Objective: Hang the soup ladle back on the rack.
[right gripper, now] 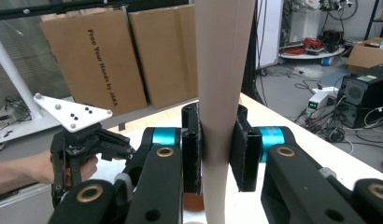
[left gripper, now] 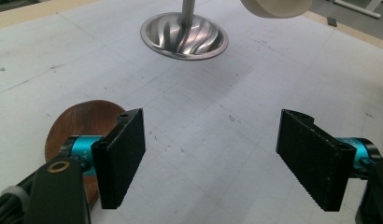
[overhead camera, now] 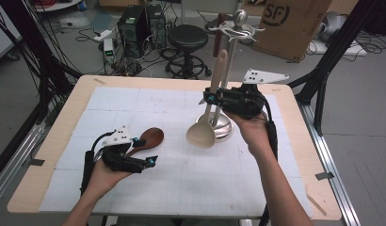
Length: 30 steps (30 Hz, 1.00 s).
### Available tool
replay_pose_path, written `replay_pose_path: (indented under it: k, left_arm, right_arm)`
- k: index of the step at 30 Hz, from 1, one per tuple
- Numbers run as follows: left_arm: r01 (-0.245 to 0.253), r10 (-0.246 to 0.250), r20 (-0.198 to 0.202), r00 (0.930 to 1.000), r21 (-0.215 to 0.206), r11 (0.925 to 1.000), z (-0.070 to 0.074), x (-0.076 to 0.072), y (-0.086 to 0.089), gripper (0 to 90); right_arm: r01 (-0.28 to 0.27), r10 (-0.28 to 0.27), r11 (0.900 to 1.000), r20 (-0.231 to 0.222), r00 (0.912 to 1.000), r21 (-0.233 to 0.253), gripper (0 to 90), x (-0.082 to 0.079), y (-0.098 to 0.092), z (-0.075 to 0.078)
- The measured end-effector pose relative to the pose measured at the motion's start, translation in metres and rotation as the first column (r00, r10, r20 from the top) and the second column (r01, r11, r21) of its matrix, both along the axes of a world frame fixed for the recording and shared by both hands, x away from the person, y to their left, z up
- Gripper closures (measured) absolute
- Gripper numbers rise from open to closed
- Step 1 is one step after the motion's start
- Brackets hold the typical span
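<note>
White gridded tabletop (overhead camera: pixel 181 188) | R tongs (overhead camera: pixel 211 98) clamped on cream plastic ladle (overhead camera: pixel 201 134), held upright beside steel hook stand (overhead camera: pixel 233 42) | L tongs (left gripper: pixel 210 156) gaping, empty, near brown wooden spoon (overhead camera: pixel 151 138) | risk: smooth handle may slip, or bowl could knock stand over.

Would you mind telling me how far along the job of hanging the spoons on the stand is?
Nothing looks finished yet. In hand: the right gripper is shut on the handle of the cream spoon, held upright beside the metal stand, apparently not yet on a hook. Left to do: the brown wooden spoon lies on the table mat beside the left gripper, whose jaws stand open.
</note>
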<state>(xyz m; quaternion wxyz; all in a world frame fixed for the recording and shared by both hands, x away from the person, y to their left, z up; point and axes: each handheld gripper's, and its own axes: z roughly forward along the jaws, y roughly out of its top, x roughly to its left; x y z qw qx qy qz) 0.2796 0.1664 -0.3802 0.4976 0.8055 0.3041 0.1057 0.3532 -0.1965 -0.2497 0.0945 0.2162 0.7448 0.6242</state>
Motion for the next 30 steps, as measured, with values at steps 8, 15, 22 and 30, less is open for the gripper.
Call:
replay_pose_path:
  k: [8, 15, 22, 30]
  left_arm:
    - [-0.005, 0.005, -0.002, 1.0000, 0.002, 1.0000, 0.000, -0.001, -0.001, 24.5]
    - [-0.003, 0.003, -0.002, 1.0000, 0.002, 1.0000, 0.000, -0.001, -0.001, 24.5]
    - [-0.002, 0.002, 0.000, 1.0000, -0.005, 1.0000, 0.000, -0.001, -0.001, 24.5]
    - [-0.005, 0.005, 0.002, 1.0000, -0.003, 1.0000, 0.001, -0.001, -0.001, 24.5]
  right_arm:
    - [0.020, -0.020, 1.000, -0.002, 0.9998, -0.009, 76.7, 0.008, -0.003, 0.011]
    - [0.047, -0.047, 0.999, -0.023, 0.9986, -0.011, 76.7, 0.018, -0.006, 0.011]
    - [0.074, -0.075, 0.997, -0.030, 0.9967, -0.017, 76.8, 0.023, -0.009, 0.009]
    - [0.097, -0.098, 0.995, -0.037, 0.9945, -0.022, 76.7, 0.029, -0.013, 0.008]
